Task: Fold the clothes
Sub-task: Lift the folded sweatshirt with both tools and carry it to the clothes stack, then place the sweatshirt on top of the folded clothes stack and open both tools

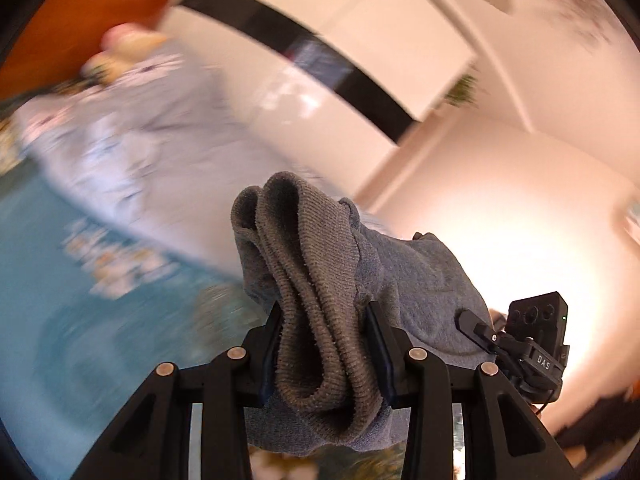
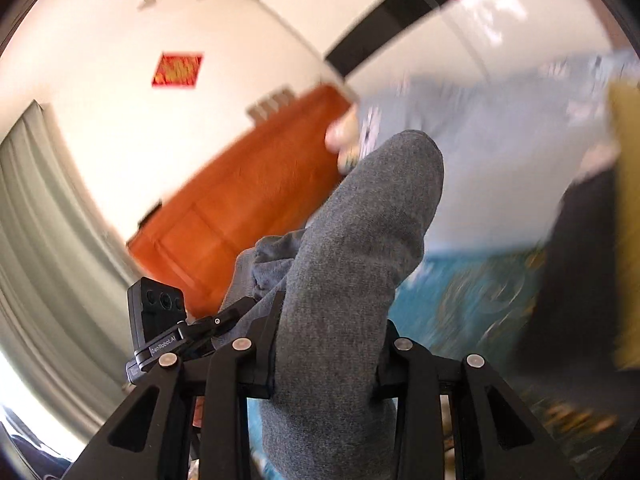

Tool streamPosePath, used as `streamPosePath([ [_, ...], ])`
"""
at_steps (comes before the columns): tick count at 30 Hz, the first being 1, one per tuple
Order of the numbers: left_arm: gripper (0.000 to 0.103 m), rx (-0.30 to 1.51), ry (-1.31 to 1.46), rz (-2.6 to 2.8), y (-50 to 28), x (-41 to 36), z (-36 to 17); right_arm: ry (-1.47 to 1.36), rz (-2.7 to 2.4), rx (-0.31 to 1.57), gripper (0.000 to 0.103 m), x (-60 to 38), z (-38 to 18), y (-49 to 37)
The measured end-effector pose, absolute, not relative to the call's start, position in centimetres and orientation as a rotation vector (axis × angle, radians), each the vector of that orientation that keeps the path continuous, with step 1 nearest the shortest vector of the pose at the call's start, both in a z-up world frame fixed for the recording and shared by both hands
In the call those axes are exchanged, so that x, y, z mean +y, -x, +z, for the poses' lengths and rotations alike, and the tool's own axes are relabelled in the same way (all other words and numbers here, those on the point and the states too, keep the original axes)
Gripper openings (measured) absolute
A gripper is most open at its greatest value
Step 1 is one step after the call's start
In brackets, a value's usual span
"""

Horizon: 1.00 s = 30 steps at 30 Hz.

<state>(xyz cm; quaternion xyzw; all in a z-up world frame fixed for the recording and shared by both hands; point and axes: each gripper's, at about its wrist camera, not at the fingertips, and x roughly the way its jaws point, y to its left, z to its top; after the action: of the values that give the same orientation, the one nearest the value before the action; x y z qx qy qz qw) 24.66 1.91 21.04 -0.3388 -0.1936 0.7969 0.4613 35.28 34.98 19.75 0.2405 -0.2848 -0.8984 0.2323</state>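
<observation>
My left gripper [image 1: 325, 354] is shut on the ribbed cuff of a grey sock [image 1: 308, 264], which stands up between the fingers in a bunched fold. The rest of the sock drapes off to the right over the finger. In the right wrist view, my right gripper [image 2: 329, 354] is shut on the smooth toe end of the grey sock [image 2: 360, 248], which sticks up and forward past the fingers. Each gripper's black camera block shows at the edge of the other's view. Both views are blurred by motion.
A teal patterned bedspread [image 1: 80, 320] lies below, with a pale blue-and-white garment [image 1: 132, 148] spread on it. An orange wooden headboard [image 2: 248, 200] stands behind. White walls, a black band and grey curtains [image 2: 36, 240] surround. A dark and yellow item [image 2: 592, 240] sits at the right.
</observation>
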Motion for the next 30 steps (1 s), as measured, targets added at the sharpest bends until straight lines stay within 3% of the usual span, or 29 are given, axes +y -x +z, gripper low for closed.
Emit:
streamPosePath([
  [8, 0.041, -0.293, 0.775, 1.758, -24.7, 18.7, 28.4, -0.472, -2.705, -0.789, 0.033, 46.7, 27.4, -40.8],
  [14, 0.042, -0.149, 0.829, 1.688, -25.6, 28.6, 29.2, -0.439, -2.878, -0.788, 0.033, 53.6, 29.1, -43.9],
  [17, 0.042, -0.082, 0.891, 1.712, -25.4, 30.3, 27.5, -0.398, -2.897, -0.799, 0.033, 56.9, 27.7, -44.4],
  [22, 0.044, 0.026, 0.992, 1.745, -25.1, 33.0, 24.6, -0.493, -2.867, -1.056, 0.033, 60.8, 21.9, -43.4],
  [30, 0.05, -0.052, 0.984, 1.724, -25.9, 29.9, 24.4, -0.486, -2.829, -1.203, 0.033, 63.0, 18.2, -43.8],
])
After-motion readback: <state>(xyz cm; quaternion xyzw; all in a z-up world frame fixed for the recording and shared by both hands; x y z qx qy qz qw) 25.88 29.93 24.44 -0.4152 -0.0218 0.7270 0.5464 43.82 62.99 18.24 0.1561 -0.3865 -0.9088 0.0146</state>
